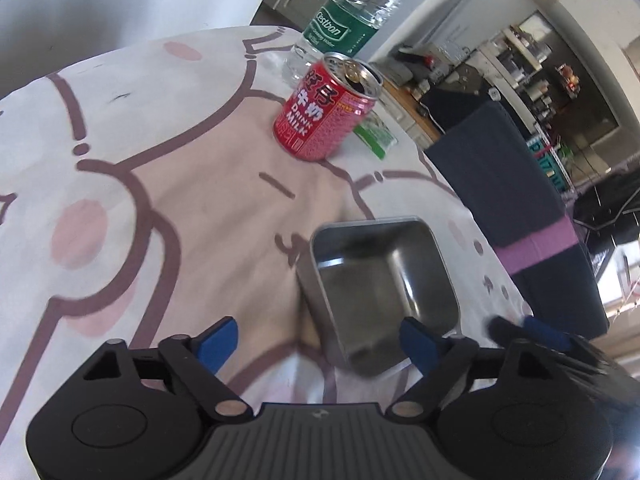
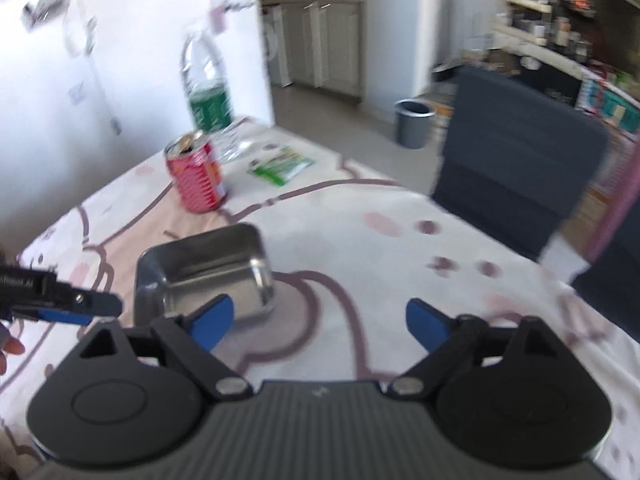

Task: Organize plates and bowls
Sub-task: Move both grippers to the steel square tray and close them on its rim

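Note:
A square steel bowl (image 1: 380, 284) lies on the pink cartoon tablecloth (image 1: 160, 160), empty. My left gripper (image 1: 320, 340) is open; its right fingertip (image 1: 418, 340) is at the bowl's near corner and the bowl lies partly between the fingers. In the right wrist view the same bowl (image 2: 204, 268) sits just ahead of my open right gripper (image 2: 320, 324), behind its left fingertip (image 2: 212, 320). The left gripper's fingers (image 2: 80, 308) reach in from the left beside the bowl. The right gripper's fingers (image 1: 532, 328) show at the right of the left wrist view.
A red milk can (image 1: 326, 108) and a water bottle (image 1: 348, 16) stand at the far end of the table, with a green packet (image 1: 376, 132) beside them. A dark chair (image 2: 516, 160) stands at the table's right side. A grey bin (image 2: 414, 122) is on the floor.

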The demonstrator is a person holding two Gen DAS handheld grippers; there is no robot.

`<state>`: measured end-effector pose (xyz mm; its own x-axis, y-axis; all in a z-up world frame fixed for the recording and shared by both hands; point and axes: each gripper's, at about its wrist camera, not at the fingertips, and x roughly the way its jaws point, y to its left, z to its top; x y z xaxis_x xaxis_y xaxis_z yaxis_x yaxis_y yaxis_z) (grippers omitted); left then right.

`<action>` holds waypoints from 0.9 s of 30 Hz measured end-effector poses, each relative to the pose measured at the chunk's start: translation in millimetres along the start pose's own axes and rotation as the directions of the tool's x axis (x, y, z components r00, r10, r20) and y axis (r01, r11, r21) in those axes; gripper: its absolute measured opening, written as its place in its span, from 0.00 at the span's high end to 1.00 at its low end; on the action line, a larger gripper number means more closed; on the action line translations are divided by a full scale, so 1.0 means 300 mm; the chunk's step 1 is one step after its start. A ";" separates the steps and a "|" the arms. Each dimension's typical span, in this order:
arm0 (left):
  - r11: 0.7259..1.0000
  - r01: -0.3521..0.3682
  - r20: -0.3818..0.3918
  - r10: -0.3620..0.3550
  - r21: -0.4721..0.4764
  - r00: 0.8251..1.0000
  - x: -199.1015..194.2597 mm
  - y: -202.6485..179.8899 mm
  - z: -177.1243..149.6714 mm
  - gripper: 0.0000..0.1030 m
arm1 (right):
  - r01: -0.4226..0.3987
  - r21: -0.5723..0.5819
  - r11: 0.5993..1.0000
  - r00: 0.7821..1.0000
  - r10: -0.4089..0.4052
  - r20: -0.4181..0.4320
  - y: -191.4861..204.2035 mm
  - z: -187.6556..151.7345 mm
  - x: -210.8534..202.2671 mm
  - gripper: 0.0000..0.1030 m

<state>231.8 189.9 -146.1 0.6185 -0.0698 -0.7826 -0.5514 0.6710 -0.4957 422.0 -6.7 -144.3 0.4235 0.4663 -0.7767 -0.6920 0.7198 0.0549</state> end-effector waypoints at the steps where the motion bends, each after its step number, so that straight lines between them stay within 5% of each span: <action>1: 1.000 0.001 0.003 -0.001 0.000 1.000 0.010 -0.004 0.003 0.20 | -0.001 -0.002 1.000 1.000 0.001 -0.005 0.016 0.012 0.039 0.16; 4: 1.000 -0.001 0.006 0.001 0.022 1.000 0.038 -0.019 0.006 0.27 | -0.008 0.032 0.999 1.000 0.009 -0.023 0.040 0.012 0.136 0.21; 7: 0.998 -0.009 0.012 0.009 0.058 1.000 0.053 -0.030 0.003 0.47 | -0.018 0.057 0.998 0.999 0.020 -0.044 0.042 0.017 0.209 0.27; 8: 0.998 -0.007 0.011 0.006 0.070 1.000 0.054 -0.033 0.003 0.56 | -0.023 0.057 0.998 0.998 0.027 -0.056 0.040 0.018 0.226 0.38; 9: 0.996 0.002 0.010 -0.003 0.088 1.000 0.053 -0.038 0.002 0.70 | -0.037 0.056 0.998 0.996 0.042 -0.077 0.044 0.017 0.242 0.61; 11: 0.991 -0.032 0.024 0.029 0.134 0.999 0.044 -0.054 -0.003 0.83 | -0.097 0.063 0.993 0.990 0.102 -0.095 0.053 0.007 0.233 0.90; 18: 0.970 0.083 0.045 -0.096 0.227 0.994 -0.083 -0.161 -0.042 0.88 | -0.040 0.034 0.999 0.999 0.040 0.001 0.067 -0.026 -0.023 0.93; 27: 0.860 0.276 -0.017 -0.298 0.429 0.955 -0.321 -0.437 -0.277 0.88 | 0.152 0.156 0.976 0.984 -0.165 0.074 0.009 -0.249 -0.543 0.92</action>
<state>197.9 47.4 -37.0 0.7450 -0.2790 -0.6060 -0.0636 0.8745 -0.4808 307.6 -119.1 -64.6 0.5739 0.3776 -0.7267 -0.5195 0.8538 0.0334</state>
